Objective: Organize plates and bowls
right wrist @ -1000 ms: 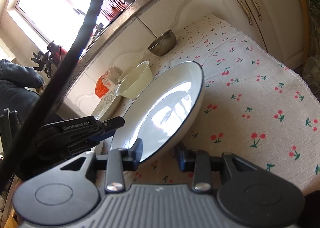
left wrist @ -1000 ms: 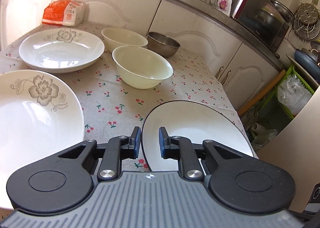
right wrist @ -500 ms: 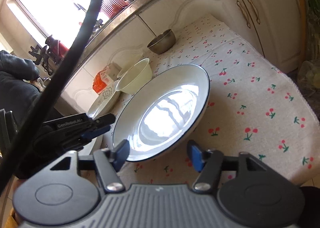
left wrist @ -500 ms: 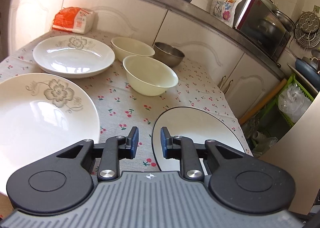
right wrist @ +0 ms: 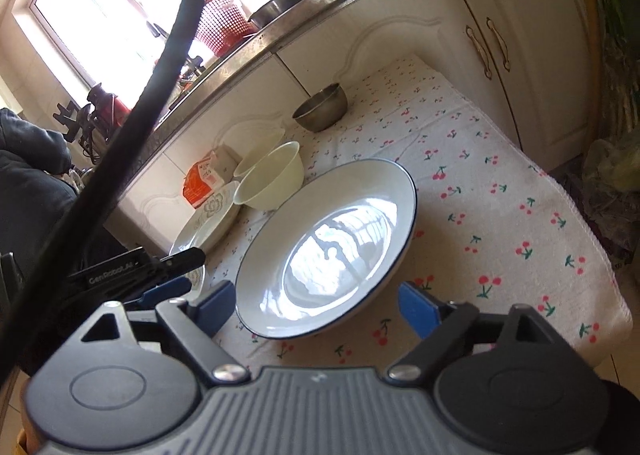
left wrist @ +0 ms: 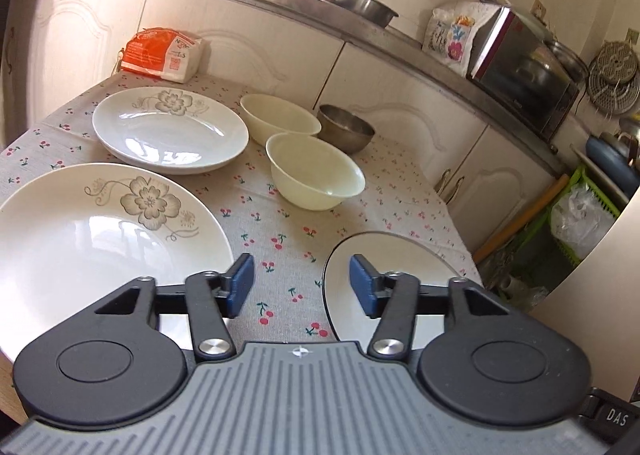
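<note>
Near flowered plate [left wrist: 80, 239]: we lose its left edge past the frame.
Blue-rimmed plate [left wrist: 404, 259]: our left gripper [left wrist: 302, 287] hides its near rim.

Six dishes sit right way up on a cherry-print cloth. In the left wrist view, a large white plate with a grey flower [left wrist: 100, 243] fills the 9 o'clock side. A second flowered plate [left wrist: 170, 131] lies beyond it at 11 o'clock. Two cream bowls stand near centre, the nearer bowl [left wrist: 316, 171] just in front of the farther bowl [left wrist: 280, 113], close together. A steel bowl [left wrist: 346, 127] sits just beside them at 1 o'clock. A white plate with a dark blue rim [right wrist: 332, 255] lies flat at 5 o'clock, near the cloth's edge, glossy with window reflections.
</note>
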A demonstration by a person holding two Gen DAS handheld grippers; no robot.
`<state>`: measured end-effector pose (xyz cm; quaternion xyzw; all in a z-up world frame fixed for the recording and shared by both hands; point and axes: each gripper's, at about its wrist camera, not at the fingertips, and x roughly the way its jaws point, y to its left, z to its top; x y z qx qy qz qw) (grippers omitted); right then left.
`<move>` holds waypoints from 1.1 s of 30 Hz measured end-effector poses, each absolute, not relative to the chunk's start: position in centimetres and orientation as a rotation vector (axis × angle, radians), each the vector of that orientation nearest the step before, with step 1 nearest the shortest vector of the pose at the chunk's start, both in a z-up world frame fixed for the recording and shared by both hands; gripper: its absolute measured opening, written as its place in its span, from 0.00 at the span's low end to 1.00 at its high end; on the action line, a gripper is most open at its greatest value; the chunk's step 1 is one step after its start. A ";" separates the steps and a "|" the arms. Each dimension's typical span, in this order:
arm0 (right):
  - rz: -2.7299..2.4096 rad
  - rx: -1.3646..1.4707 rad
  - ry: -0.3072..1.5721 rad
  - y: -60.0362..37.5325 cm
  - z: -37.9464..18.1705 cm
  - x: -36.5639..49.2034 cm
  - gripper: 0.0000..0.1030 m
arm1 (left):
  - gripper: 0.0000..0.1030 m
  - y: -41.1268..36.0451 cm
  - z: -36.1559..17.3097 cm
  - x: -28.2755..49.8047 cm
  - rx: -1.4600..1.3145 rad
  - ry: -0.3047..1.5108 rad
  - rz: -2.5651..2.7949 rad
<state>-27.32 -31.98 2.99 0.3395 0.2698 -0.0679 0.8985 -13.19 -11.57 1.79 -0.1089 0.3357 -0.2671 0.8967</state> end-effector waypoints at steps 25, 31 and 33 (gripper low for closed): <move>-0.144 0.565 0.483 -31.3 5.7 -24.6 0.99 | 0.98 -3.4 5.9 -9.0 -0.377 0.540 -0.263; -0.145 0.597 0.490 -31.9 5.2 -23.9 0.99 | 0.98 -1.6 6.0 -7.7 -0.446 0.538 -0.211; -0.167 0.611 0.480 -32.4 5.1 -23.9 0.99 | 0.98 -1.9 5.9 -8.0 -0.430 0.538 -0.251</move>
